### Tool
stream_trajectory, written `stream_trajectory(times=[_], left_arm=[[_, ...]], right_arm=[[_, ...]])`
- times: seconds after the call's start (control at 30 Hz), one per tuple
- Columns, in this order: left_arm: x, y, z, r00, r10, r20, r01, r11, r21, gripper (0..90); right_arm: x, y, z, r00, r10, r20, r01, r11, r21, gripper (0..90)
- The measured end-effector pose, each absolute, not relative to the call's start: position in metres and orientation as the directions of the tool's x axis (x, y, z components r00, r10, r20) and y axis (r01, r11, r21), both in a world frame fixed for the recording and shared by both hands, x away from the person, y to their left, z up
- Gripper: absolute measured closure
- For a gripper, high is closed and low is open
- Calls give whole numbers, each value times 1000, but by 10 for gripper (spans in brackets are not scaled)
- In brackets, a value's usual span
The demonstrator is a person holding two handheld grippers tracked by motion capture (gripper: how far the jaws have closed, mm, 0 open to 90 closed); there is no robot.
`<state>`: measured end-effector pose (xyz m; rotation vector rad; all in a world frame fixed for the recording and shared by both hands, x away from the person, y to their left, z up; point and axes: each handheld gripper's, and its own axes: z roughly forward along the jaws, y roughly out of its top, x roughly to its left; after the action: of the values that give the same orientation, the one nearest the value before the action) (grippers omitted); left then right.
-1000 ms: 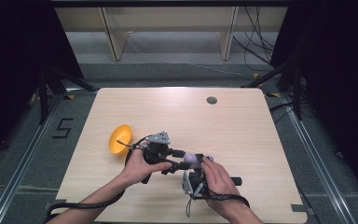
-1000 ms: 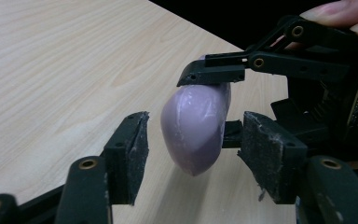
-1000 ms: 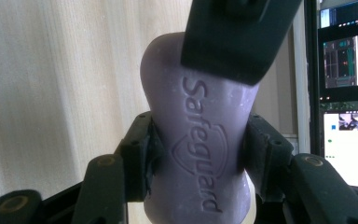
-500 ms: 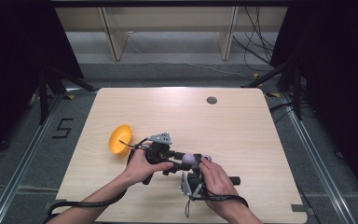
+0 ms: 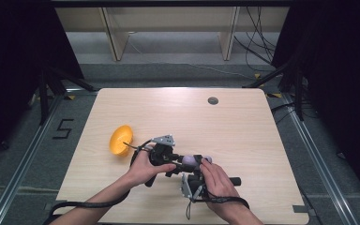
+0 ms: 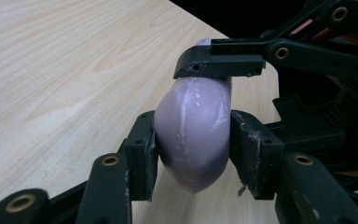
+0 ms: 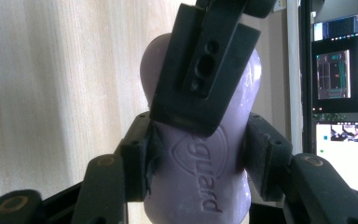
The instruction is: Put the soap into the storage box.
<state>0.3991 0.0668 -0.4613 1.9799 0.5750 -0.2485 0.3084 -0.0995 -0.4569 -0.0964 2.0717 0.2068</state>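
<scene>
Both tools grip one thing: a lilac bar of soap [image 5: 191, 161], held above the table [image 5: 243, 140] at lower centre of the high view. The right gripper [image 7: 198, 154] stays clamped on its lower, waisted part, and the left gripper [image 6: 193, 140], whose jaws have just been closing, now presses the bar's narrow edges. So the handover looks half done; I judge that releasing one grip and carrying the soap to the orange bowl [image 5: 121, 139] (left of the hands) remains. The right gripper view shows embossed lettering on the soap; the high view shows the bowl.
</scene>
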Motion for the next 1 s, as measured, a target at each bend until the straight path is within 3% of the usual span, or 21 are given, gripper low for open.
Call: stream_trajectory(times=[0.2, 0.37, 0.5, 0.6, 0.67, 0.8, 0.93, 0.97, 1.0], left_arm=[[397, 69, -458, 877, 271, -398, 476, -370, 798, 584], [393, 69, -456, 886, 282, -369, 456, -379, 805, 587], [389, 70, -451, 897, 309, -315, 425, -409, 808, 589], [386, 68, -451, 887, 326, -326, 440, -387, 811, 589], [386, 69, -450, 890, 340, -304, 428, -391, 815, 589], [387, 72, -450, 885, 379, -270, 417, -389, 821, 589], [388, 75, -448, 882, 401, -247, 406, -382, 830, 589], [388, 75, -448, 882, 401, -247, 406, -382, 830, 589], [388, 76, -448, 876, 412, -249, 412, -373, 831, 589]], right_arm=[[310, -102, -460, -501, 63, -863, -147, 977, 156, 499], [310, -101, -457, -492, 38, -870, -157, 979, 131, 498], [308, -99, -461, -513, 118, -850, -127, 969, 211, 496], [309, -99, -460, -513, 126, -849, -119, 969, 216, 488], [313, -100, -461, -529, 130, -838, -93, 973, 210, 404], [315, -105, -463, -530, 164, -832, -64, 971, 232, 323], [315, -107, -461, -524, 183, -832, -43, 970, 240, 296], [317, -109, -458, -510, 115, -852, -86, 979, 184, 295], [317, -109, -458, -510, 115, -852, -86, 979, 184, 295]])
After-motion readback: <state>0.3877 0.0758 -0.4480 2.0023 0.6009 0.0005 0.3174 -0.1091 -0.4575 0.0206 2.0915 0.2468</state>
